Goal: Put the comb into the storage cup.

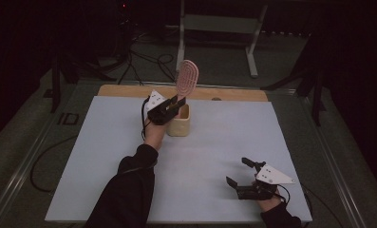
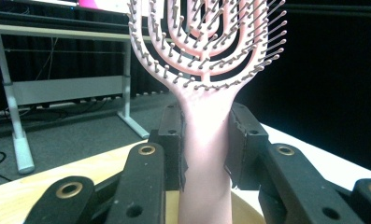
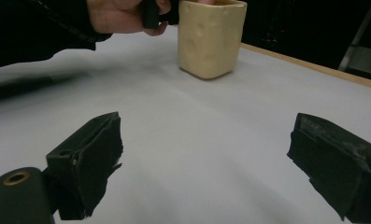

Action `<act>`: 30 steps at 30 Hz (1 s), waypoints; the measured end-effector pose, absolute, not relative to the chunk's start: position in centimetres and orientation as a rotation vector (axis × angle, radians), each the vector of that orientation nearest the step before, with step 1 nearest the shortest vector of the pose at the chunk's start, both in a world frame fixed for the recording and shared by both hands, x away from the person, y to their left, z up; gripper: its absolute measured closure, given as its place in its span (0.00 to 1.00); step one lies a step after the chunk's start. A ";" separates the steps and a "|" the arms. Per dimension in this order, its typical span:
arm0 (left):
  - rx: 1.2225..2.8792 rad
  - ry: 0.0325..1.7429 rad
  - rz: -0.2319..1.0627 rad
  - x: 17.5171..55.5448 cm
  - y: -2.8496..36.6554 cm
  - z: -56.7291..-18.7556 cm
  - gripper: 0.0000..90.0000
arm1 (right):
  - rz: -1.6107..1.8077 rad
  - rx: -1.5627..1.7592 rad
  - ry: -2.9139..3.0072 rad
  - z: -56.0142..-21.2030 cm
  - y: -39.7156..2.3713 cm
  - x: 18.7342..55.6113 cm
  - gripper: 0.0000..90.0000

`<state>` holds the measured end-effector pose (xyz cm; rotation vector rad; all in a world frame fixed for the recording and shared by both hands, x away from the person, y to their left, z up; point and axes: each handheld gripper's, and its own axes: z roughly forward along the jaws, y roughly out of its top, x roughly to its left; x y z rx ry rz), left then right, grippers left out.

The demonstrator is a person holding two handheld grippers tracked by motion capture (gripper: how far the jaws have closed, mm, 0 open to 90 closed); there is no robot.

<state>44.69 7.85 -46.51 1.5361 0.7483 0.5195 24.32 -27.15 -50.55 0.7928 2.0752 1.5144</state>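
Note:
A pink vented hairbrush (image 1: 186, 79) stands upright, head up, with its handle (image 2: 205, 154) going down into a cream square cup (image 1: 180, 122) at the back middle of the table. My left gripper (image 1: 171, 107) is shut on that handle just above the cup's rim (image 2: 248, 205), a pad pressing on each side. The cup (image 3: 210, 36) also shows in the right gripper view, with the person's left hand (image 3: 122, 16) beside it. My right gripper (image 1: 239, 173) rests near the front right of the table, jaws wide open with nothing between them.
A white sheet (image 1: 214, 147) covers most of the table, with a strip of bare wood (image 1: 233, 94) along the far edge. Beyond the table stand a white frame (image 1: 219, 28) and loose cables (image 1: 143, 59) on the dark floor.

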 end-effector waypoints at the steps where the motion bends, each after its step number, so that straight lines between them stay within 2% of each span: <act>1: 1.539 0.750 0.532 44.5 7.8 -46.6 0.78 | 1.515 0.792 2.075 -50.5 -27.1 24.3 0.10; 11: 1.595 0.747 0.574 44.0 7.8 -47.5 0.76 | 1.512 0.790 2.076 -50.6 -27.1 24.3 0.10; 12: 1.630 0.801 0.541 44.2 7.6 -47.4 0.51 | 1.511 0.793 2.078 -50.6 -27.1 24.3 0.10; 13: 1.630 0.801 0.541 44.2 7.6 -47.4 0.37 | 1.511 0.792 2.077 -50.6 -27.1 24.3 0.10; 14: 1.646 0.823 0.510 44.4 7.6 -47.4 0.37 | 1.511 0.792 2.077 -50.6 -27.1 24.3 0.10; 16: 1.689 0.796 0.461 44.6 7.8 -47.4 0.12 | 1.511 0.789 2.077 -50.6 -27.1 24.3 0.10; 18: 1.710 0.795 0.458 44.6 7.8 -47.4 0.02 | 1.513 0.789 2.076 -50.6 -27.1 24.3 0.10; 30: 1.738 0.804 0.453 44.5 8.1 -46.6 0.00 | 1.518 0.791 2.074 -50.5 -27.1 24.3 0.10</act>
